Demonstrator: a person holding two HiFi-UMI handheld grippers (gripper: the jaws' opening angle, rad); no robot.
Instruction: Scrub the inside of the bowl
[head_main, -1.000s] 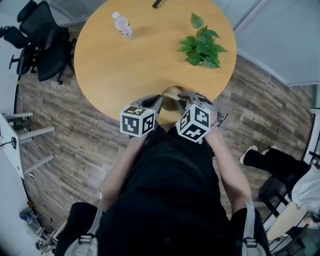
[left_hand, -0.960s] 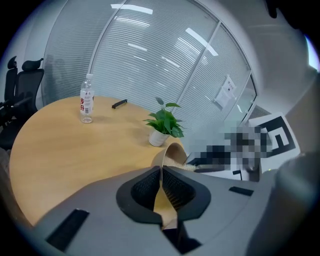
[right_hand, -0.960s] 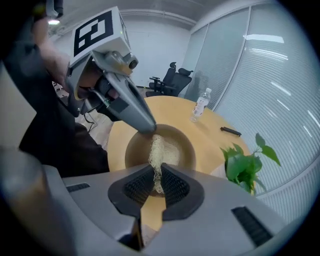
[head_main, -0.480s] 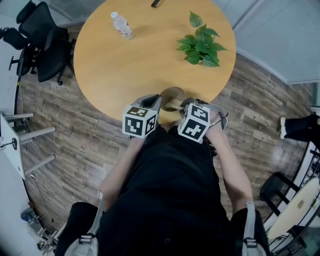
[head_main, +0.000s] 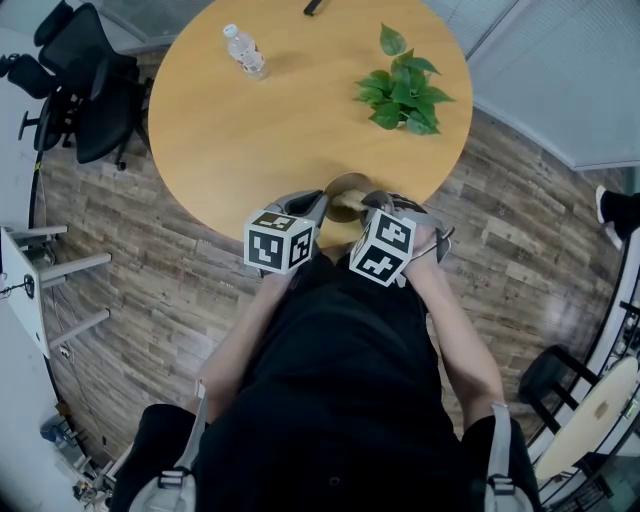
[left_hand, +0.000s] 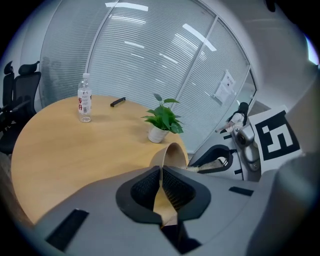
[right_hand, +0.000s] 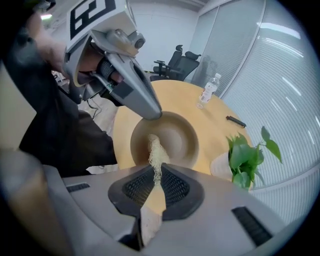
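Note:
A tan wooden bowl (head_main: 347, 185) is tilted at the near edge of the round table (head_main: 250, 130). My left gripper (left_hand: 161, 172) is shut on the bowl's rim (left_hand: 170, 155); its tips (right_hand: 150, 112) clamp the near-left rim in the right gripper view. My right gripper (right_hand: 157, 172) is shut on a pale fibrous scrubber (right_hand: 156, 152), whose end lies inside the bowl (right_hand: 175, 137) against its wall. In the head view both grippers, left (head_main: 322, 200) and right (head_main: 365, 205), meet at the bowl. The left gripper view shows the right gripper (left_hand: 220, 162) beside the bowl with the scrubber (left_hand: 207, 164).
A potted green plant (head_main: 400, 95) stands on the table's far right, a water bottle (head_main: 245, 50) on its far left, a black pen (head_main: 314, 7) at the back edge. Black office chairs (head_main: 80, 80) stand left of the table. Wooden floor surrounds it.
My right gripper has tipped steeper and shifted slightly down toward the bowl. The bowl sits a touch higher than a second ago. The left gripper has stayed put.

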